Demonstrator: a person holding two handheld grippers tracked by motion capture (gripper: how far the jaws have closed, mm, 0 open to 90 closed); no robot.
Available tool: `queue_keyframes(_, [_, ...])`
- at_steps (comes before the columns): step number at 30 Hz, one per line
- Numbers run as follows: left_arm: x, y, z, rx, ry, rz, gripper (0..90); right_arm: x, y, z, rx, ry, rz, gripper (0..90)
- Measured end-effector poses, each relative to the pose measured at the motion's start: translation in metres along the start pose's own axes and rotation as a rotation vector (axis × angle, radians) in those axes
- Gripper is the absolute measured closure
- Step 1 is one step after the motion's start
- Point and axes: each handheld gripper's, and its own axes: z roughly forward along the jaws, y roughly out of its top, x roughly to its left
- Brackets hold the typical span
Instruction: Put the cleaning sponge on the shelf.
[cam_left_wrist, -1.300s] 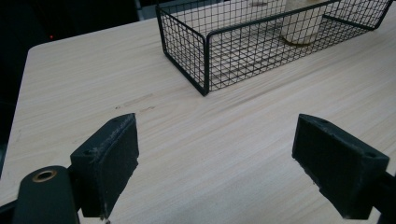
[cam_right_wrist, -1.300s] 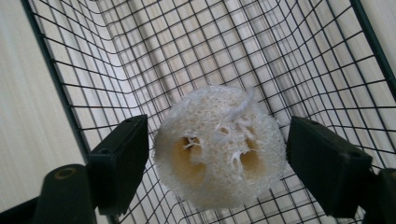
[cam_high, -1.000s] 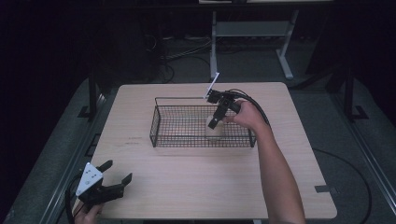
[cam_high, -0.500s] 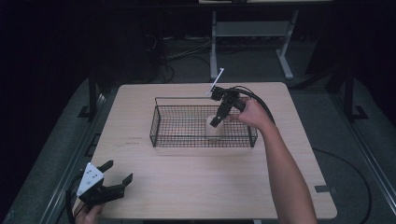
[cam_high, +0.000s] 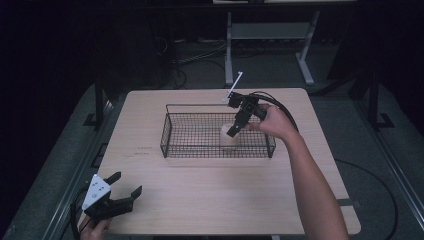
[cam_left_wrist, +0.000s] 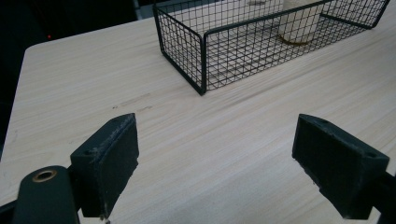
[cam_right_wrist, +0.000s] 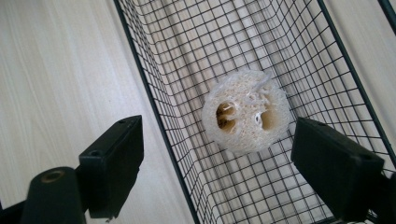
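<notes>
Loofah piece (cam_right_wrist: 246, 111) stands upright on the floor of the wire basket (cam_high: 169, 135), directly below the right gripper (cam_high: 235, 127), whose jaws have just been opening and now stand wide, off it. To finish well: lift straight up, clear the basket rim. Left gripper (cam_high: 122, 189) wide, empty, resting at near table (cam_high: 210, 200) corner.

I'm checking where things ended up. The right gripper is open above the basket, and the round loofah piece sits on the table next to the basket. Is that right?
Not quite. The loofah piece stands inside the wire basket, on its mesh floor, as the right gripper view shows. The right gripper is indeed open above it.
</notes>
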Motion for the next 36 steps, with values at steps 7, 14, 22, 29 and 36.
queue_keyframes(7, [-0.001,0.000,0.000,0.001,-0.002,0.003,13.8,0.006,-0.004,-0.004,-0.006,0.008,-0.008,16.7])
queue_keyframes(14, [-0.001,0.000,0.001,0.001,-0.005,0.006,13.8,0.012,-0.008,-0.008,-0.013,0.012,-0.020,16.8])
queue_keyframes(22, [-0.001,0.001,0.000,0.002,-0.005,0.007,13.8,0.021,-0.009,-0.012,-0.018,0.015,-0.042,16.7])
queue_keyframes(29, [-0.002,0.001,0.001,0.002,-0.005,0.005,13.8,0.026,-0.013,-0.015,-0.022,0.017,-0.047,16.7])
queue_keyframes(36, [-0.002,0.000,0.001,0.004,-0.008,0.008,13.8,0.030,-0.019,-0.014,-0.028,0.025,-0.053,16.8])
